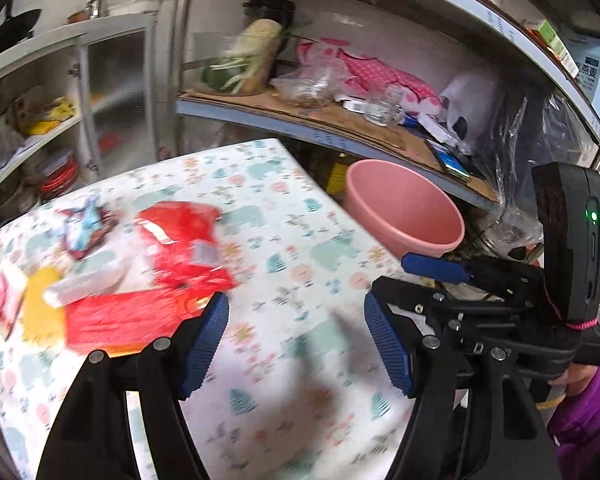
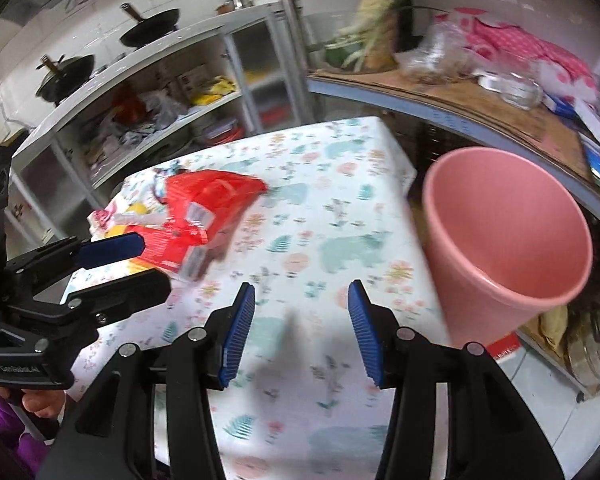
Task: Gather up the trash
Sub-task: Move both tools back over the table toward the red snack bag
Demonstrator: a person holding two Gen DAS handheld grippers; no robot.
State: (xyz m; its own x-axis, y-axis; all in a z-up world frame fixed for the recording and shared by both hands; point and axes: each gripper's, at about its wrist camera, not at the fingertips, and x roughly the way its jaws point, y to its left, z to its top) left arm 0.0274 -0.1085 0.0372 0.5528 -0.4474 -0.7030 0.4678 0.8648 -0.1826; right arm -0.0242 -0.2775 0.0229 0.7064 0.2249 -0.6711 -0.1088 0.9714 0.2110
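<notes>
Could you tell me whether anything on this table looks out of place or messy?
Yes: a heap of crumpled wrappers, mainly a red plastic bag, lies scattered at the far left of the patterned tablecloth. The pink bin beside the table looks empty.

**Blurred and cut off**

The red wrappers (image 1: 180,264) on the table (image 1: 300,360) are smeared by blur; their print cannot be read. The pink bin (image 2: 508,240) loses its base behind the table edge. Shelf clutter (image 1: 340,76) blurs together.
</notes>
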